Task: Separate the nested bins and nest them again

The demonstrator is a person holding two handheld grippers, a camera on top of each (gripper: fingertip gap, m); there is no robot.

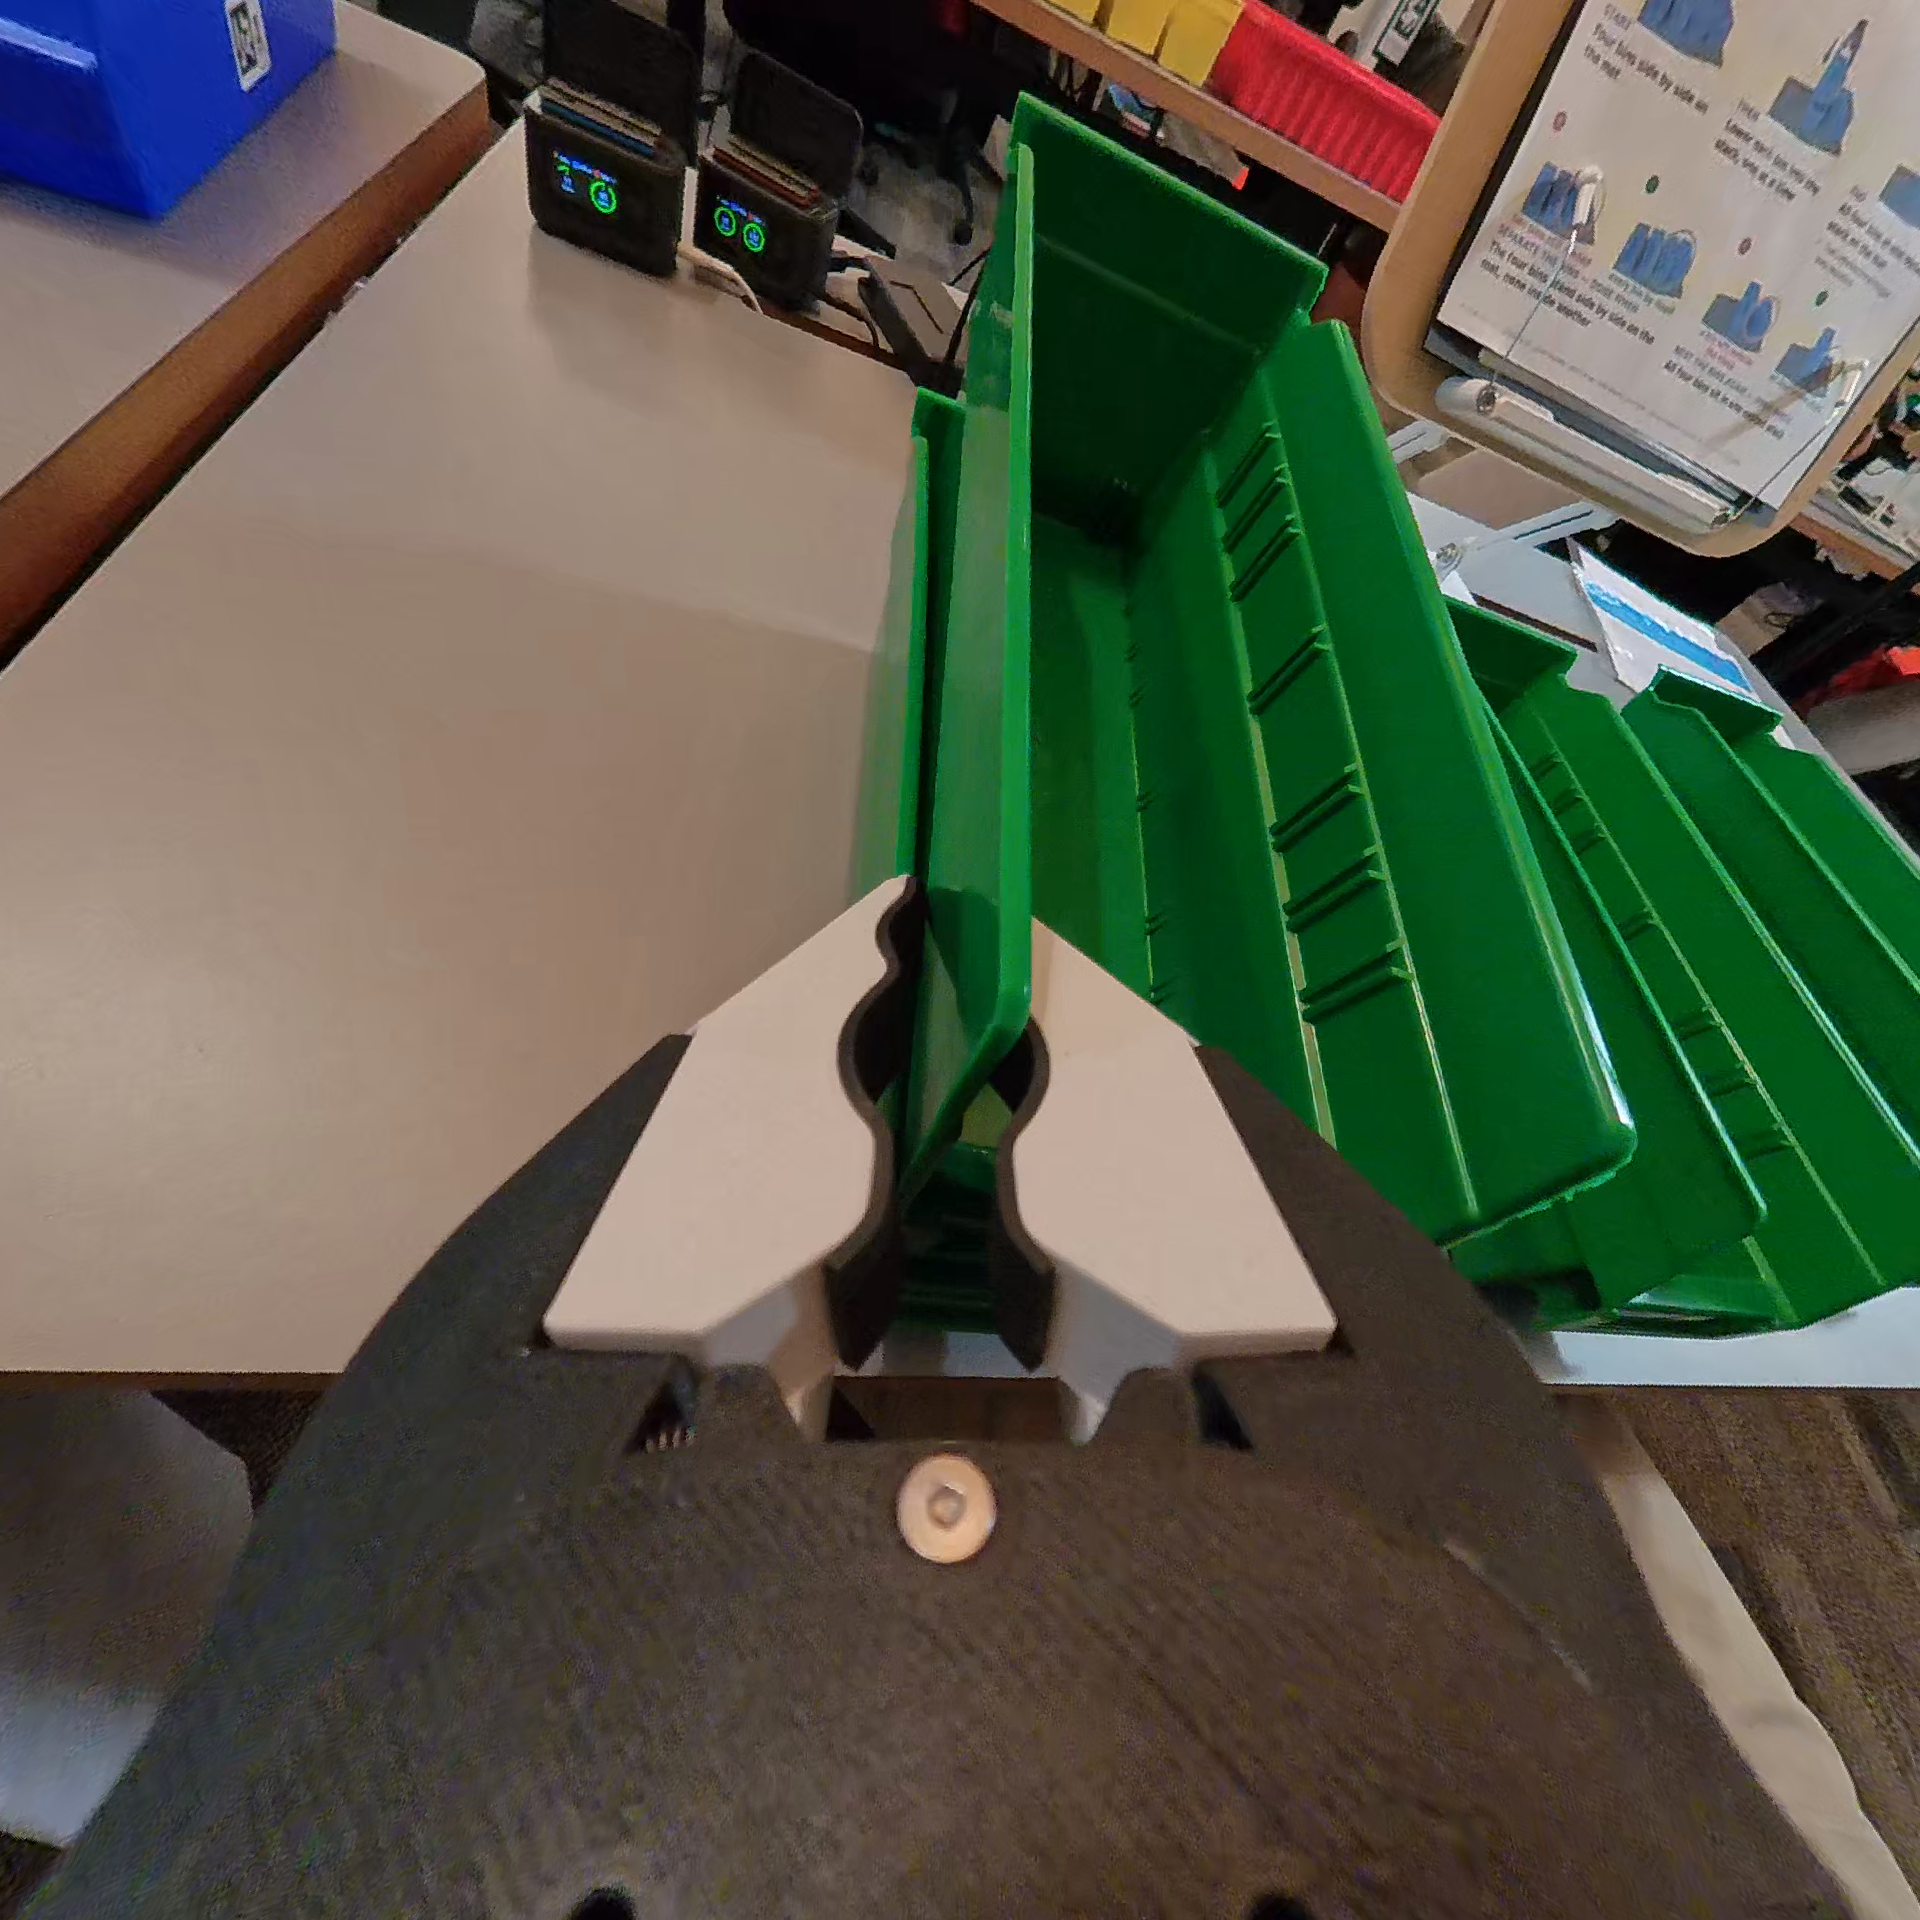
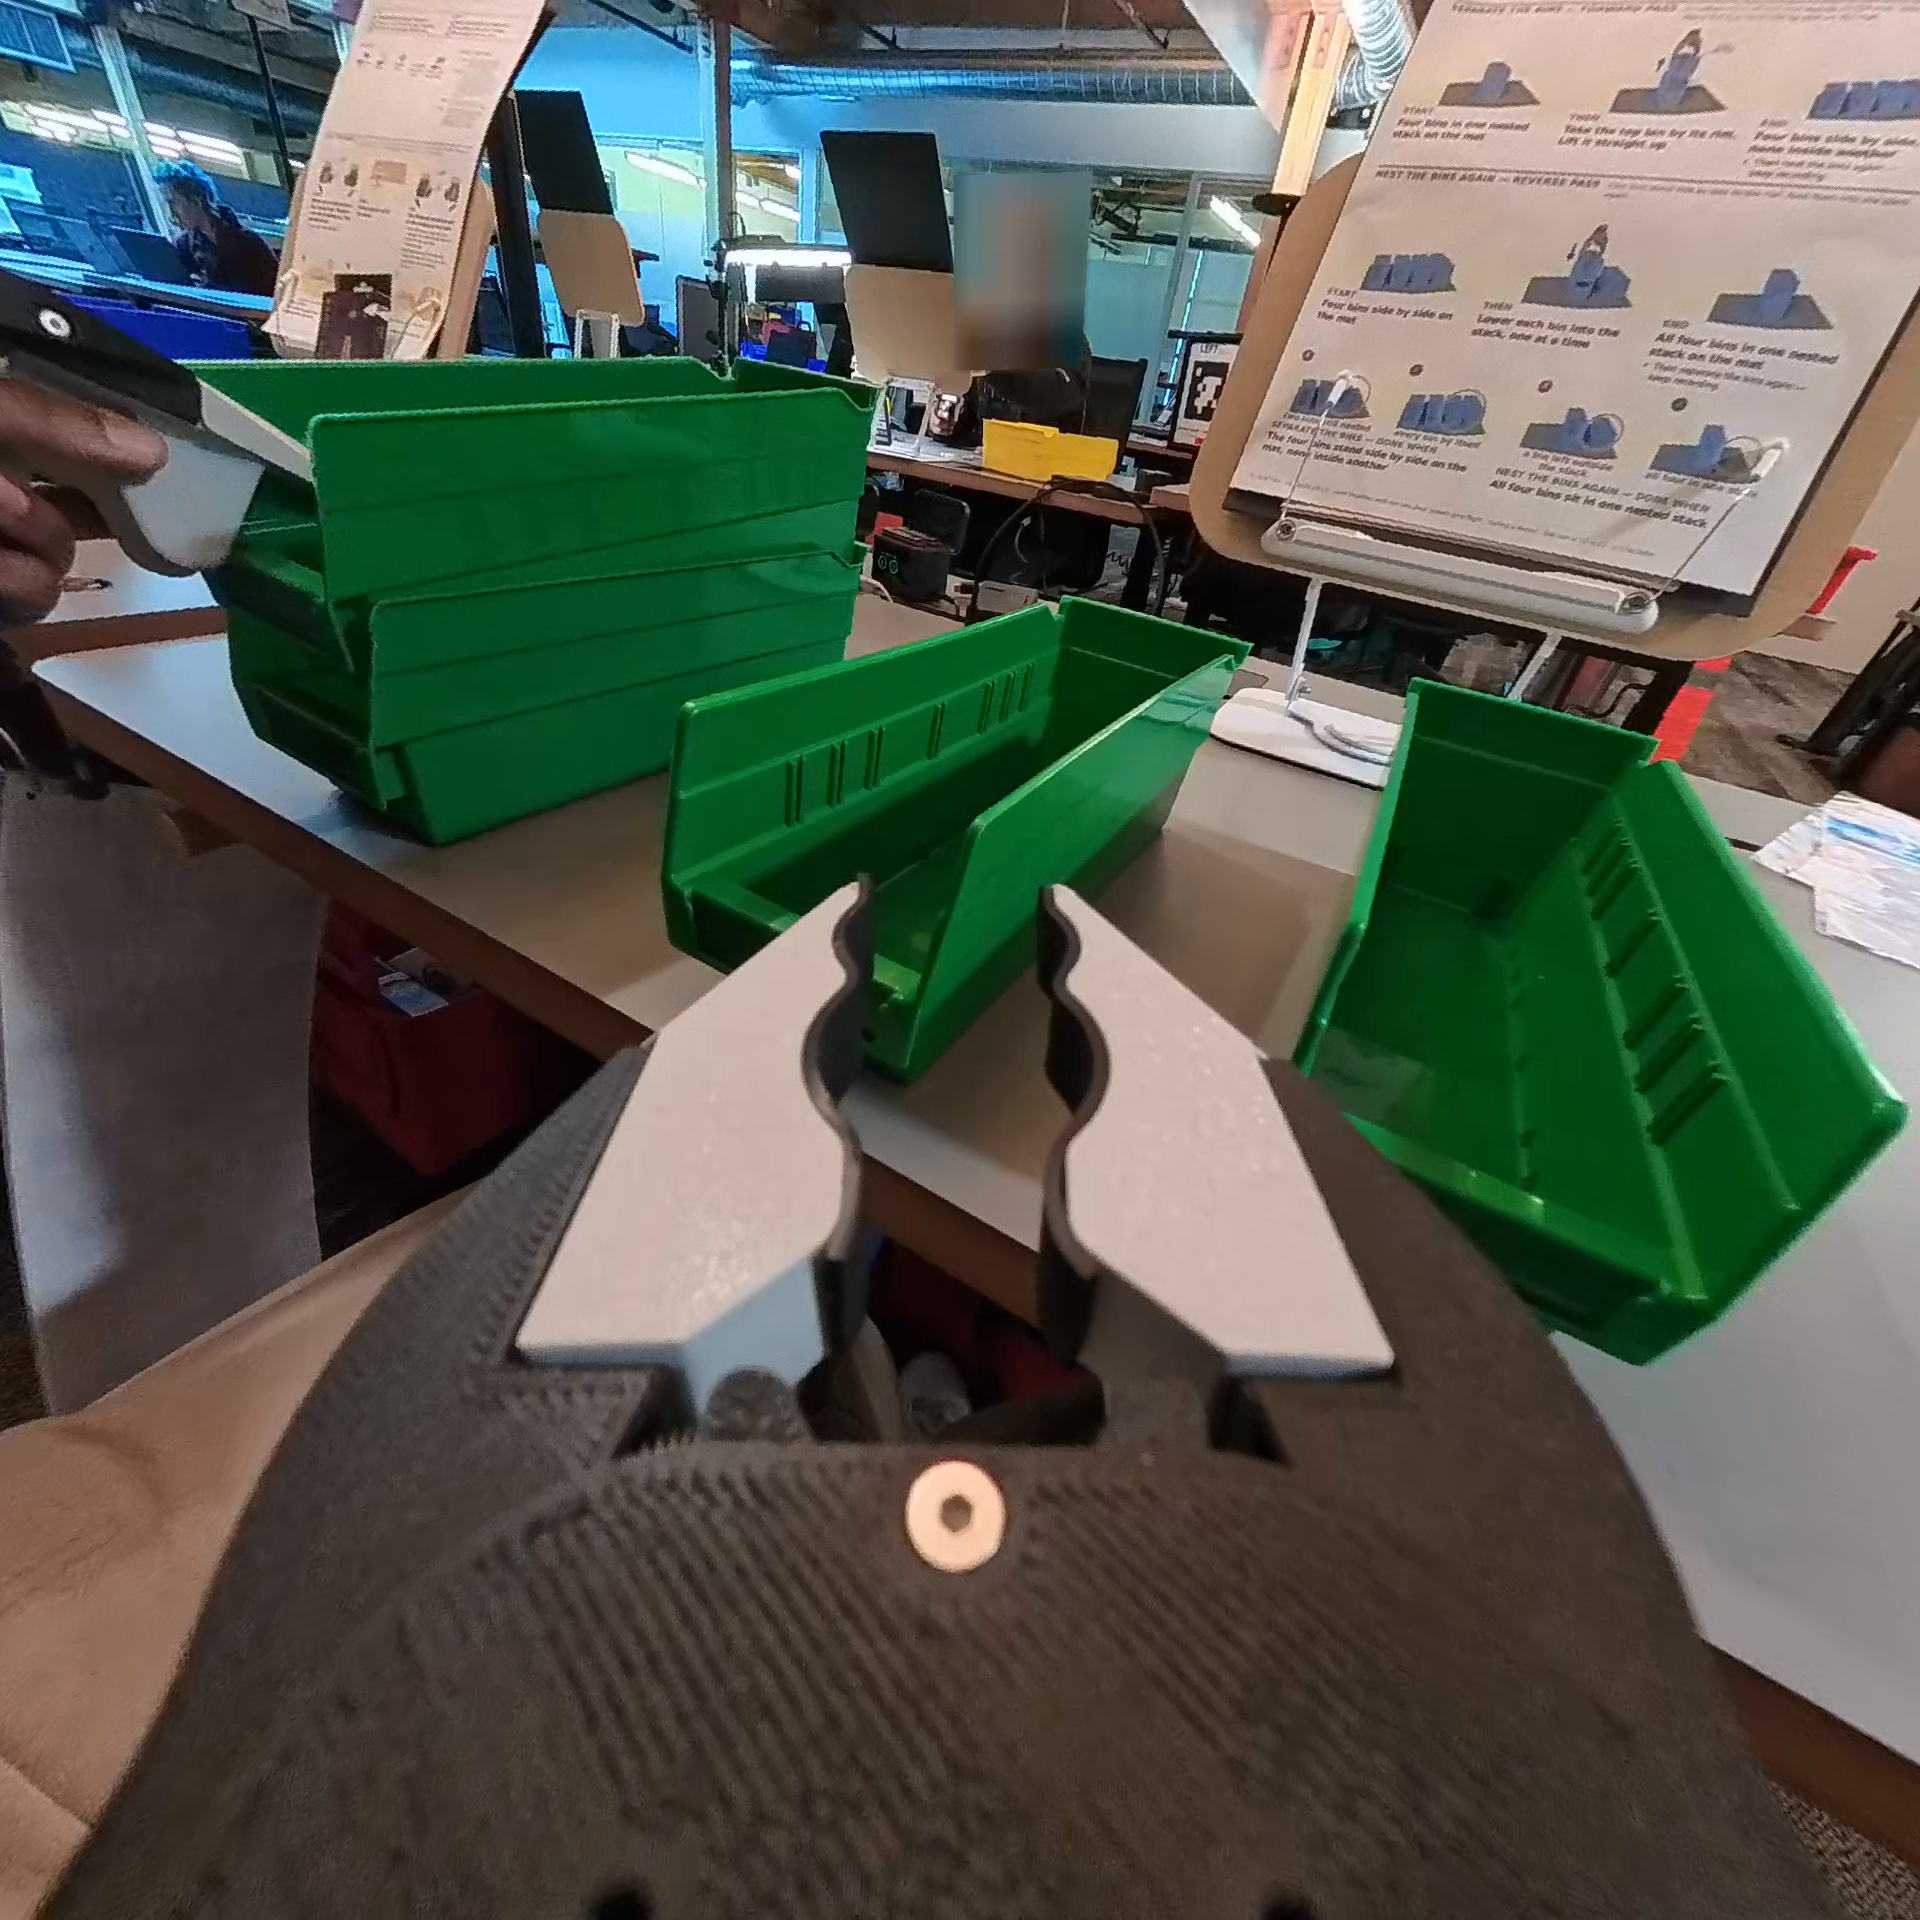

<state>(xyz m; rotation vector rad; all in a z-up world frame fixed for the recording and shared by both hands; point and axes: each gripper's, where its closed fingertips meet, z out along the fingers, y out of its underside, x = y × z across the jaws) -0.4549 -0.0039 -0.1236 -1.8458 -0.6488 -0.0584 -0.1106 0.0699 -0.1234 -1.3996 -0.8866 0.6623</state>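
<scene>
Right gripper (image 2: 951, 1049): nearest in the right wrist view; fingers parted with nothing between them, hovering off the table edge (image 2: 727, 1013) in front of the middle bin.
Left gripper (image 1: 961, 1049): fingers closed on the side wall of the top bin (image 1: 982, 727), near its front corner; the same gripper shows at the left edge of the right wrist view (image 2: 223, 488), with a hand (image 2: 62, 457) behind it.
Middle bin (image 2: 935, 790): green, alone on the table, upright, open end toward the camera.
Right bin (image 2: 1579, 1039): green, alone, well apart from the middle bin.
Stack (image 2: 582, 665): at least 2 bins nested at the left of the table, the top one sitting high; exact count cannot be told.
Instruction board (image 2: 1558, 312): on a stand behind the bins.
Progress: judged partway, with 2 bins out and the stack not yet fully parted or rebuilt; which pass is under way cannot be told.
</scene>
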